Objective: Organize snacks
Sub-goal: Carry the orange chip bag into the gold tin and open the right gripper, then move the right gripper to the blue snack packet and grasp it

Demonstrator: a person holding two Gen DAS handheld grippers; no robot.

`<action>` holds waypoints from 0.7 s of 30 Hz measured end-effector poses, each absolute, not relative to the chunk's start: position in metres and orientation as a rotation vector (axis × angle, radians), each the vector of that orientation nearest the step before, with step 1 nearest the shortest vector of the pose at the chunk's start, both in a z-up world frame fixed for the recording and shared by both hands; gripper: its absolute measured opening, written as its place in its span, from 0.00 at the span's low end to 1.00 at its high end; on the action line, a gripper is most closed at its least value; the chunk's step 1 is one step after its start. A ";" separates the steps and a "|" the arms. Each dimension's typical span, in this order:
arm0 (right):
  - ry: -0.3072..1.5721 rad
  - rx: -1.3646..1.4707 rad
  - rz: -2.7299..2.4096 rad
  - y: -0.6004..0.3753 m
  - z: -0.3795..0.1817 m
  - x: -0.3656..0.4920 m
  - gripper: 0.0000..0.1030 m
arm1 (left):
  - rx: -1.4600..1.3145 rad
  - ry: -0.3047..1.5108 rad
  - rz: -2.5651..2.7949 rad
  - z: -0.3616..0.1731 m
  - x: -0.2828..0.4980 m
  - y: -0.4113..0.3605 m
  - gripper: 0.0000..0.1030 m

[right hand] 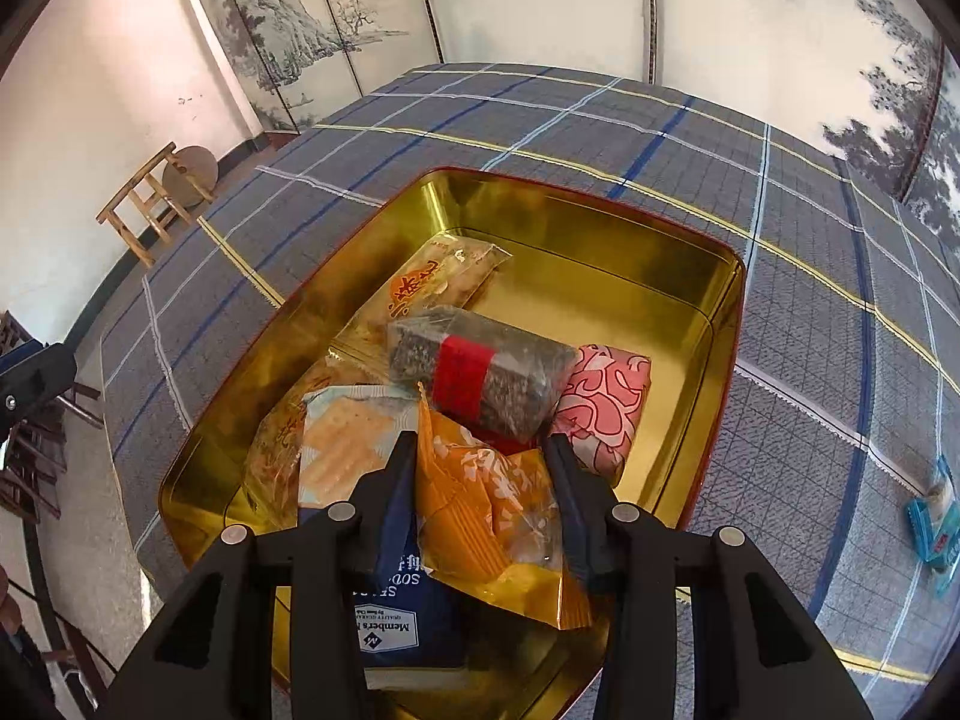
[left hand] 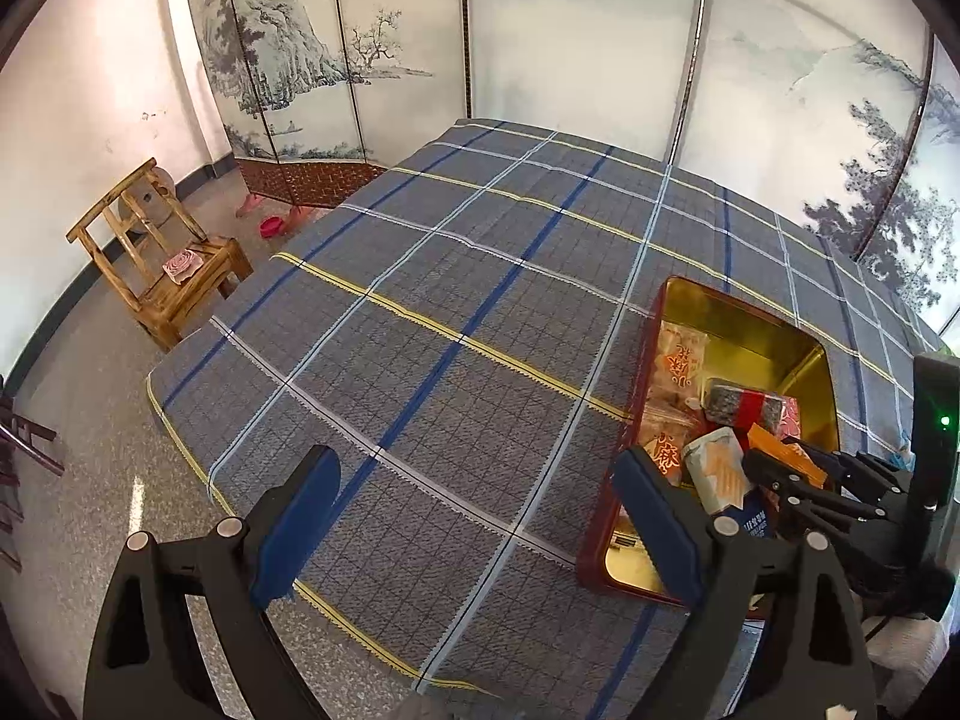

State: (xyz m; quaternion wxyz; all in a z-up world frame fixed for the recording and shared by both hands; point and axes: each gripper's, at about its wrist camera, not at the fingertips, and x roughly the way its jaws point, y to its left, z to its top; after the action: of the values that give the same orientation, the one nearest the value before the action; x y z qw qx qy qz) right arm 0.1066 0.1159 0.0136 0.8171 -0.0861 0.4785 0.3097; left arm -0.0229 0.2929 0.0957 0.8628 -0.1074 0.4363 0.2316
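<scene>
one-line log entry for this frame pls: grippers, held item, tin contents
left gripper open, empty, over cloth | right gripper shut on orange snack packet over gold tin | tin: several packets | blue packet on cloth outside

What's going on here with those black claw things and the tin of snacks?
A person is sorting snacks into a gold-lined tin on a plaid-covered table, using a handheld gripper in each hand. The right gripper has its fingers closed on an orange snack packet over the tin, which already holds several wrapped snacks. The left gripper is open and empty beside the tin. One blue packet lies outside on the cloth.
</scene>
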 end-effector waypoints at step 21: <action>0.846 -0.113 0.490 -0.057 0.070 0.092 0.71 | -0.106 0.959 0.279 0.092 0.031 0.197 0.89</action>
State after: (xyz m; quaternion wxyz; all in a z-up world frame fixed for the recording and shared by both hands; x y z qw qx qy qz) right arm 0.0921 -0.0572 0.0696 0.8814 -0.0541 0.4061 0.2352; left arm 0.0314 0.1975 0.0916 0.8766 -0.0509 0.4596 0.1336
